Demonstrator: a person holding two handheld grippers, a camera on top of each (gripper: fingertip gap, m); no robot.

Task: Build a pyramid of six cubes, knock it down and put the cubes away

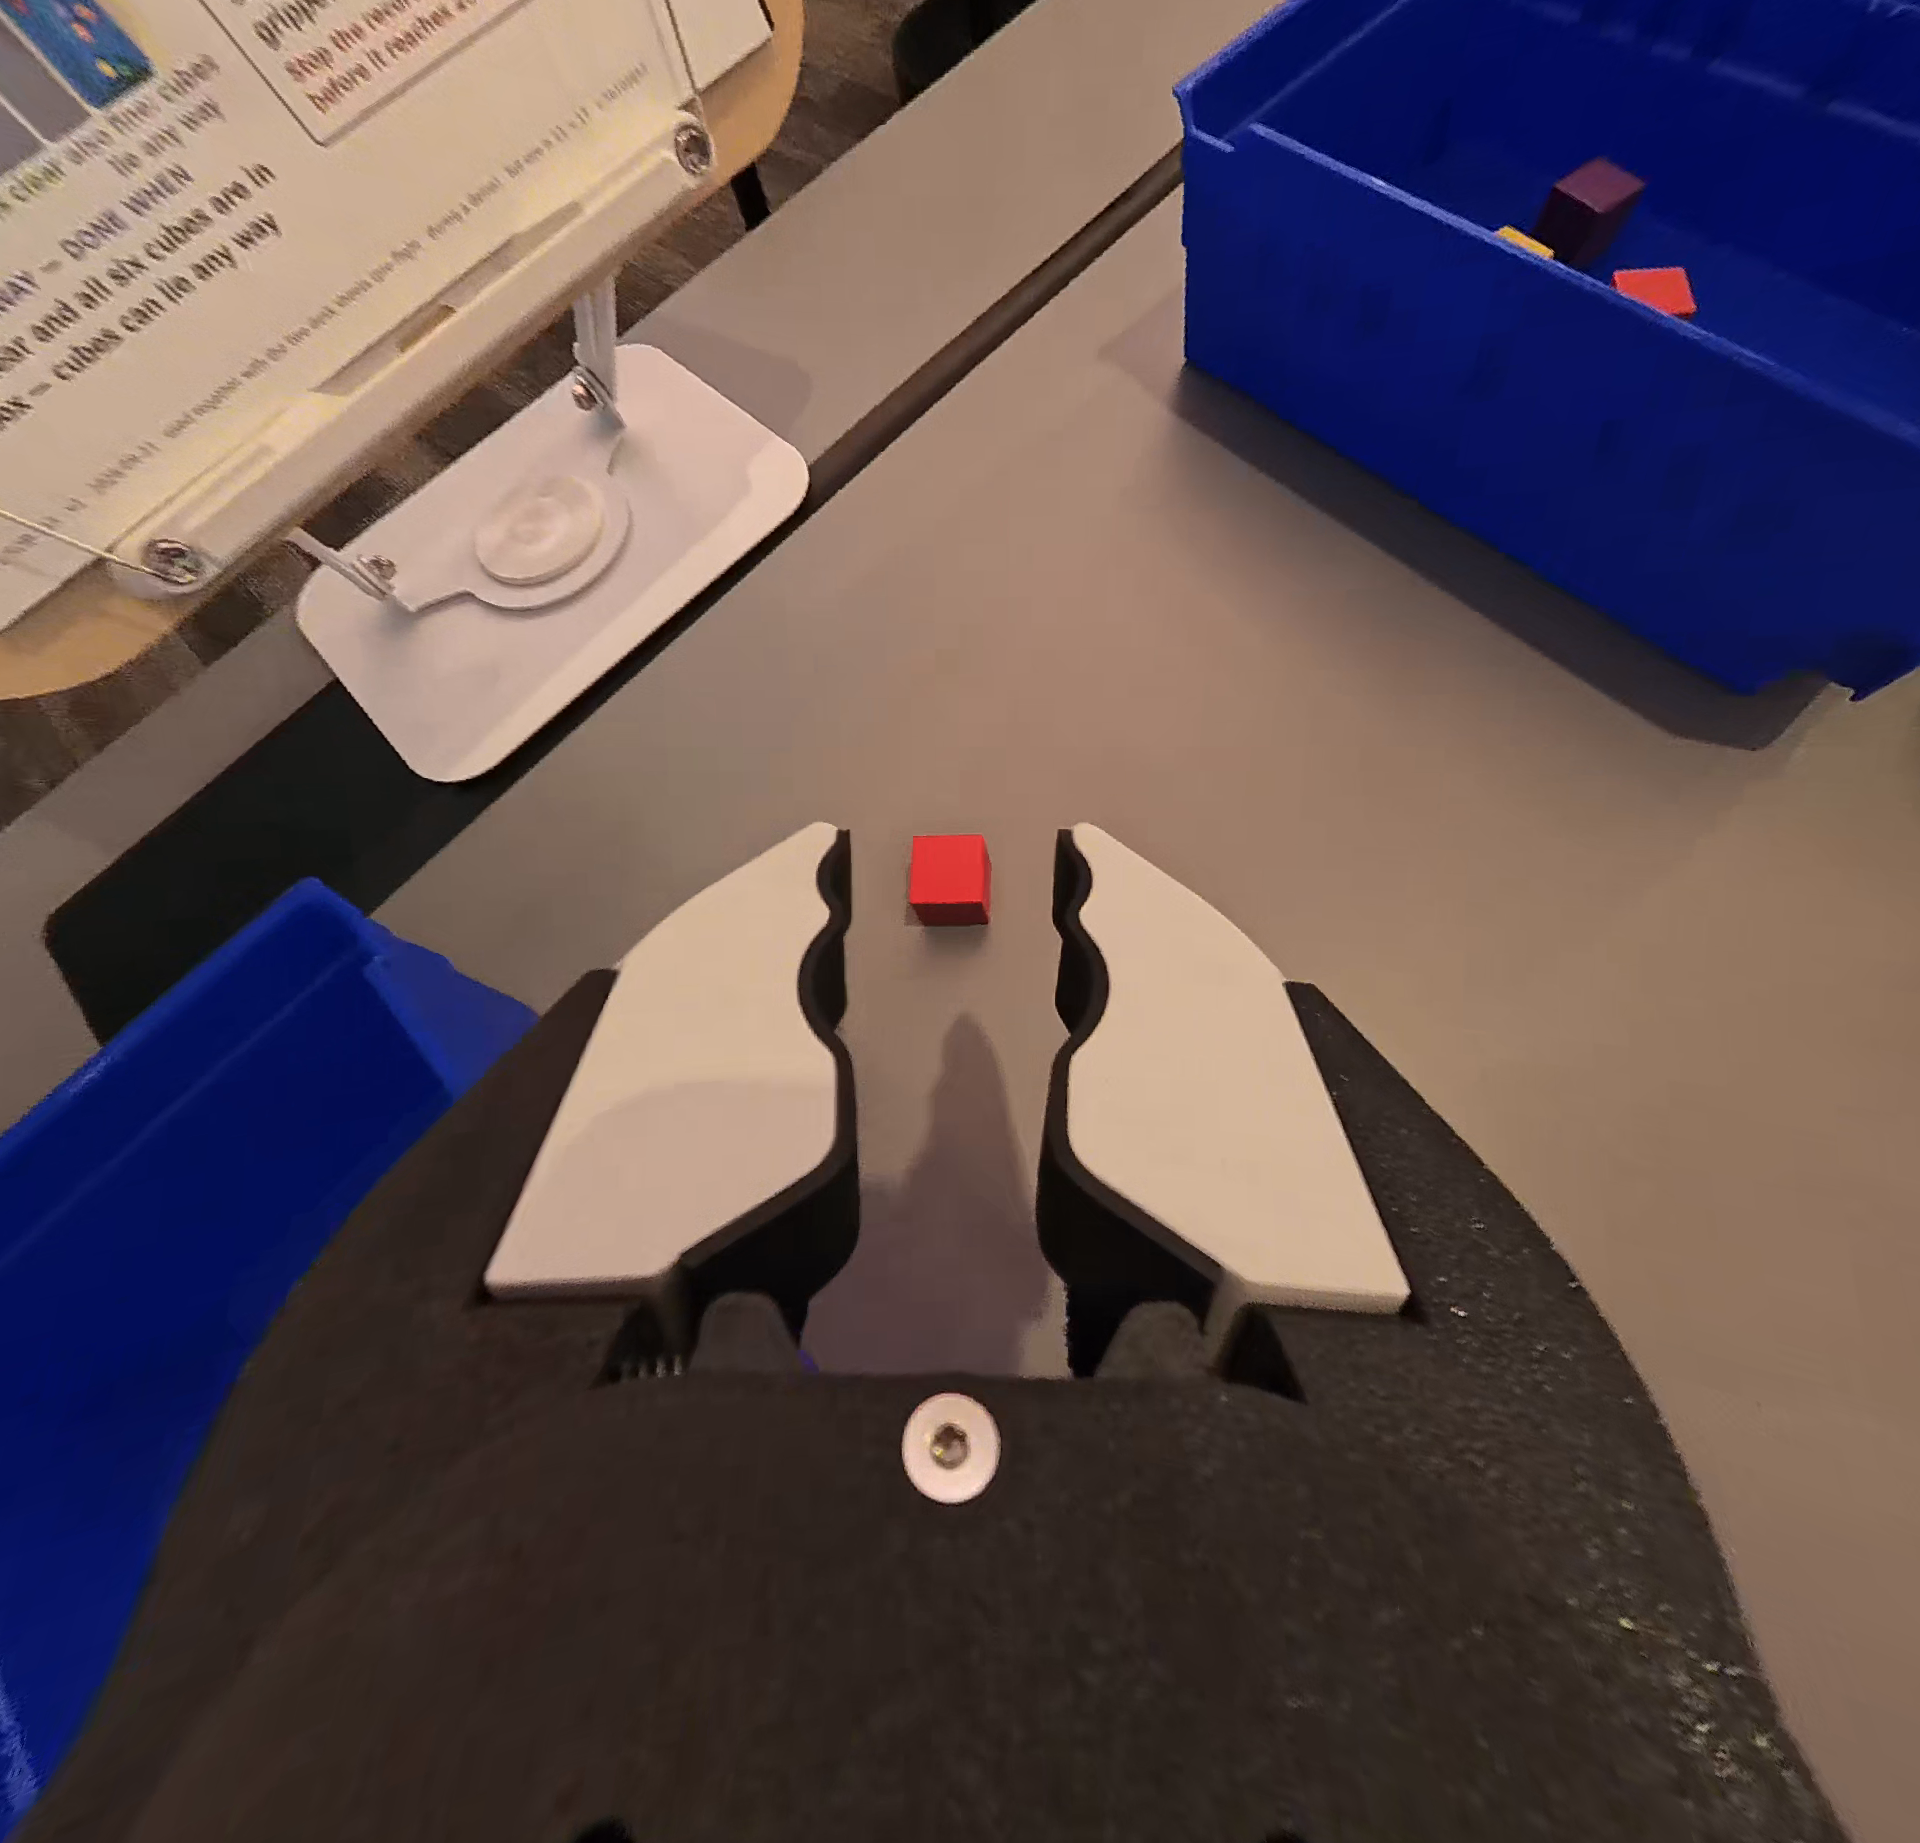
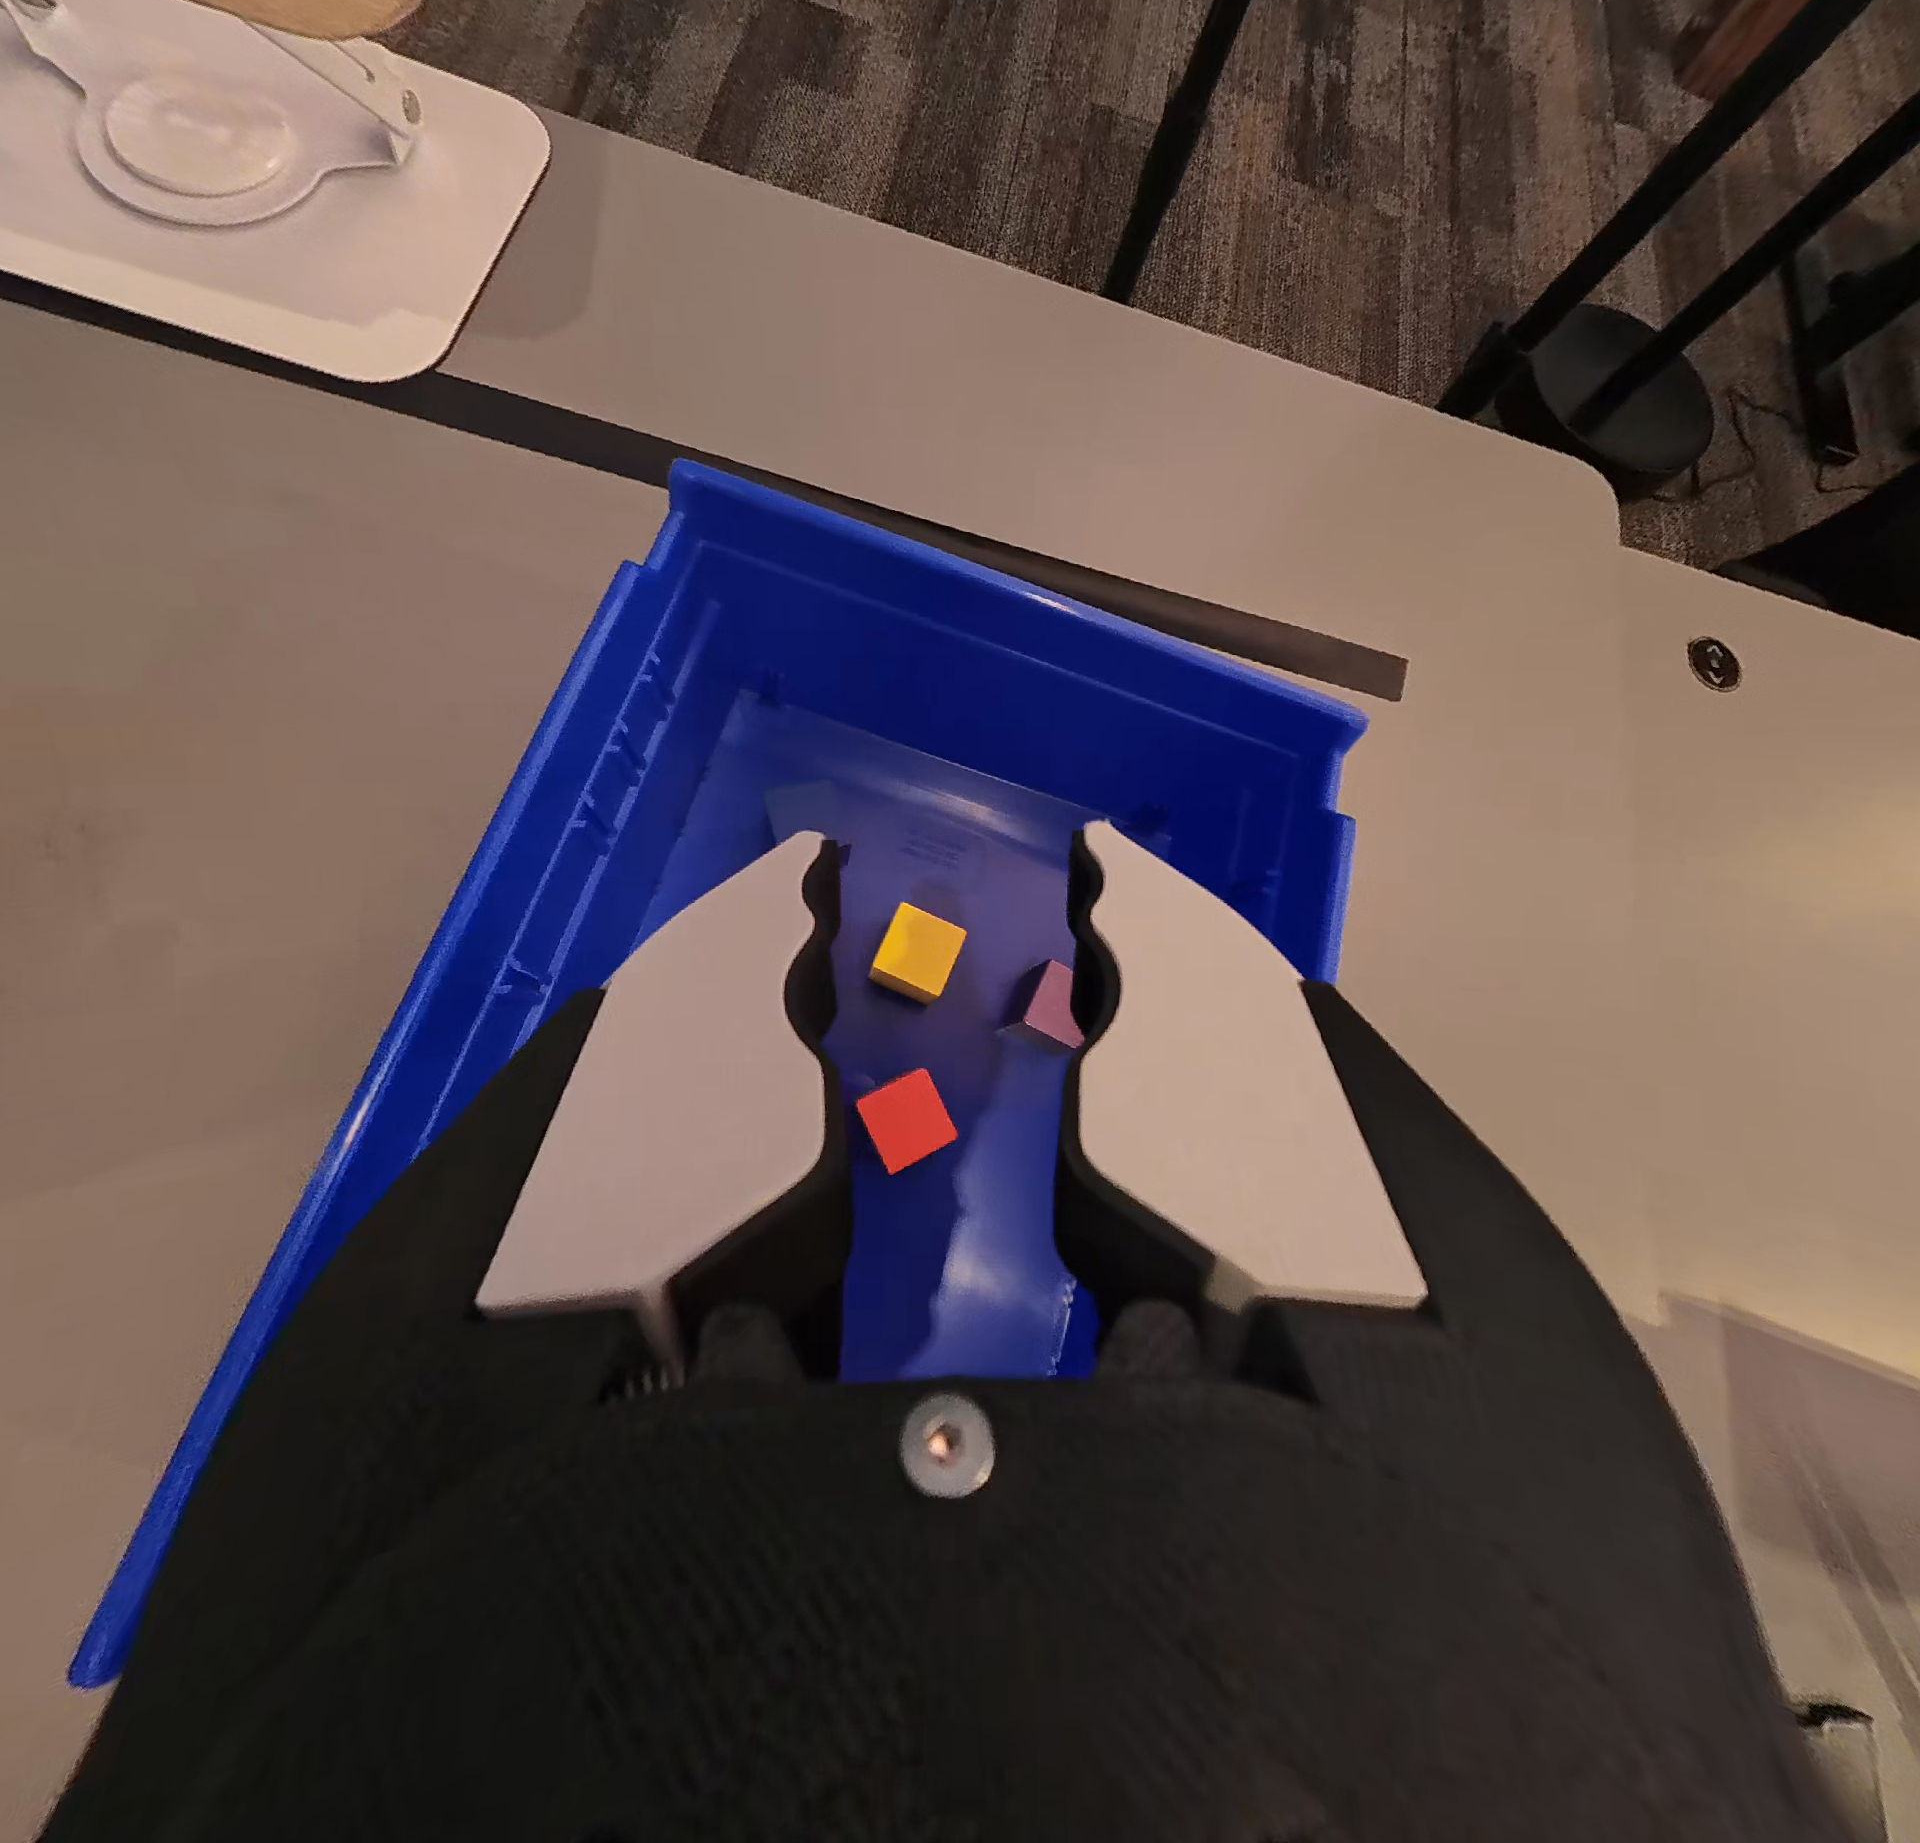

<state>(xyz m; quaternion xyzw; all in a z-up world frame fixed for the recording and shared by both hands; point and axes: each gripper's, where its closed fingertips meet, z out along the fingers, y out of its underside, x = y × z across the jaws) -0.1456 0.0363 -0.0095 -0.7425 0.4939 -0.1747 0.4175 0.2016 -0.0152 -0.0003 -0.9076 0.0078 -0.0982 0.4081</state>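
Lying just ahead of the spread, empty left hand-held gripper (image 1: 952, 837), the red cube (image 1: 949, 879) was centred between its fingertips on the table (image 1: 1247, 962); the right hand-held gripper (image 2: 951, 837) was held spread over the blue bin (image 2: 997, 598).

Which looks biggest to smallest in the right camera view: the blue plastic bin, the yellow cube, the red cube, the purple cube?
1. Blue plastic bin, by far the largest.
2. Red cube and yellow cube: they look alike, so no ranking.
3. Purple cube: shows least, but the tongs partly hide it, so this is unsure.
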